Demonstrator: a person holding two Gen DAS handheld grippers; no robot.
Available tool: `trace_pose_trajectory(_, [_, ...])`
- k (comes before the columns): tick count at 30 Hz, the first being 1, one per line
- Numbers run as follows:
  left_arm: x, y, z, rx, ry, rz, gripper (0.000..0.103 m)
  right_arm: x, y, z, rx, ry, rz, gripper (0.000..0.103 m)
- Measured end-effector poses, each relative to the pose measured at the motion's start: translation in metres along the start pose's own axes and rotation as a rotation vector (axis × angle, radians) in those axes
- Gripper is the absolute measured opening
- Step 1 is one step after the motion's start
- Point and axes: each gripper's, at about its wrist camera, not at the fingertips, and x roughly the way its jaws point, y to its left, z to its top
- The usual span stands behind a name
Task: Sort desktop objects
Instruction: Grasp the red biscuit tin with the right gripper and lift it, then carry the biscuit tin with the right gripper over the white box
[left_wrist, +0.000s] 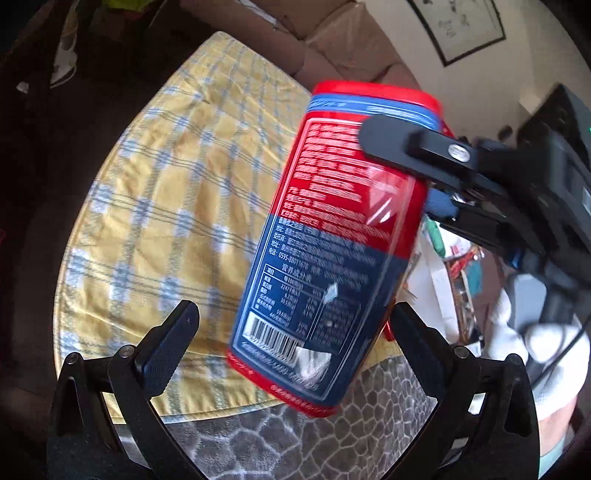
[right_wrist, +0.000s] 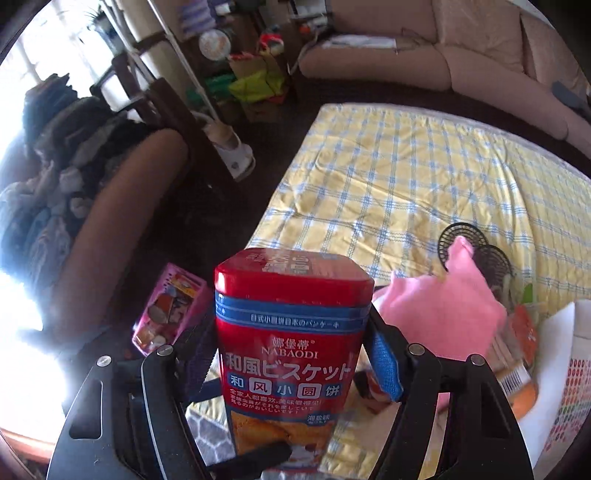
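A red and blue biscuit tin (right_wrist: 291, 347) with a red lid is held upright above the table edge, and my right gripper (right_wrist: 284, 362) is shut on its sides. In the left wrist view the tin (left_wrist: 332, 229) appears tilted and blurred, with one right gripper finger (left_wrist: 406, 146) lying across its upper part. My left gripper (left_wrist: 295, 332) is open, and the tin's lower end hangs between its fingers. The right-hand fingertip (left_wrist: 410, 332) is very close to the tin; the left-hand one stands well apart from it.
A yellow checked cloth (right_wrist: 406, 177) covers the table. On its right side lie a pink cloth (right_wrist: 443, 314), black mesh baskets (right_wrist: 458, 236), an orange packet (right_wrist: 524, 339) and a dotted sheet (right_wrist: 569, 398). A pink basket (right_wrist: 170, 306) sits on the floor; a sofa (right_wrist: 480, 55) is behind.
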Motion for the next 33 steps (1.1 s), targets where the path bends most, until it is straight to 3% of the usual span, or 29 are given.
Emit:
trace_pose_trajectory(6, [0.011, -0.022, -0.015, 0.141, 0.064, 0.048, 0.103, -0.036, -0.003, -0.04, -0.003, -0.089, 0.007, 0.074])
trace_pose_trajectory(11, [0.017, -0.028, -0.036, 0.237, 0.124, 0.172, 0.103, -0.059, 0.004, -0.081, -0.045, -0.129, -0.008, 0.073])
trace_pose_trajectory(20, [-0.002, -0.038, -0.085, 0.322, 0.106, 0.265, 0.103, -0.073, 0.026, -0.163, -0.18, -0.163, -0.098, 0.073])
trace_pose_trajectory(24, [-0.027, -0.028, -0.106, 0.249, 0.127, 0.189, 0.103, -0.069, 0.026, -0.193, -0.263, -0.146, -0.185, 0.073])
trace_pose_trajectory(28, [-0.053, -0.002, -0.104, 0.077, 0.109, 0.06, 0.103, -0.058, 0.033, -0.218, -0.418, -0.138, -0.333, 0.073])
trace_pose_trajectory(33, [-0.059, 0.016, -0.089, -0.065, 0.083, -0.021, 0.103, -0.035, 0.049, -0.254, -0.648, -0.139, -0.529, 0.073])
